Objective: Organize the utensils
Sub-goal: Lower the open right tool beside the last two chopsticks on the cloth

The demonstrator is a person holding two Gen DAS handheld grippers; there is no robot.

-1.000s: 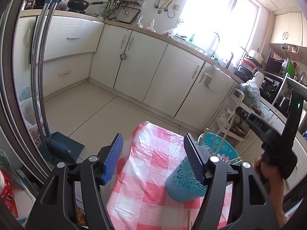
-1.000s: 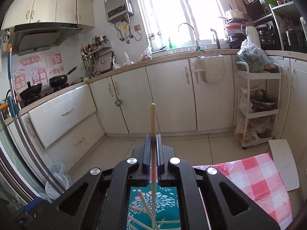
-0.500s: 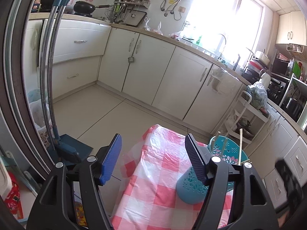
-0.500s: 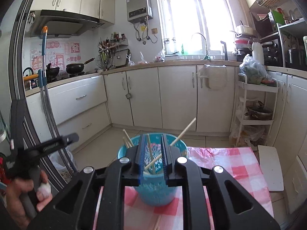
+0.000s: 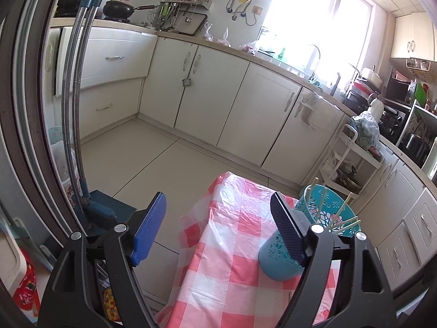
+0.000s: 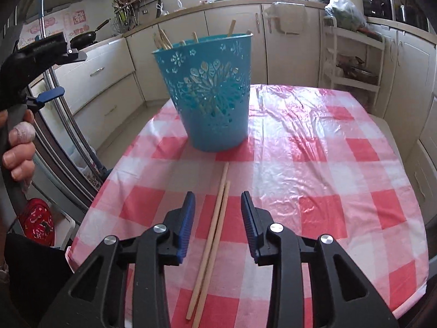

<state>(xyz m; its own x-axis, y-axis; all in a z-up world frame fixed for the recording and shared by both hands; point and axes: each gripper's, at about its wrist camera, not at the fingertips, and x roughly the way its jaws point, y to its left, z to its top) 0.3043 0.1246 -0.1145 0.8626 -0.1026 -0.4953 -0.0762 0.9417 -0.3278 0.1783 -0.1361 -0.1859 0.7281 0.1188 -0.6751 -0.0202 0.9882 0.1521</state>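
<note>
Right gripper [image 6: 218, 218]: wide open, nothing between the blue pads [image 6: 186, 225], hovering low over the checked tablecloth [image 6: 327, 164]. Directly below the gap, two wooden chopsticks [image 6: 211, 248] lying side by side and touching along their length, running from 6 o'clock up toward 12 o'clock. Beyond their far tips, at 12 o'clock, a blue perforated holder [image 6: 211, 95] standing upright on the cloth, several chopstick ends poking above its rim. At 9 o'clock, a hand [image 6: 17, 147] wrapped around the other tool's handle.

Left gripper [image 5: 218, 227]: wide open too, empty, held off the near edge of the table. At 3 o'clock in the left wrist view, partly hidden behind the right-side pad, the same holder [image 5: 325, 213] with chopsticks [image 5: 342, 225] leaning out of it. At 9 o'clock, a blue dustpan [image 5: 109, 207] on the floor.
</note>
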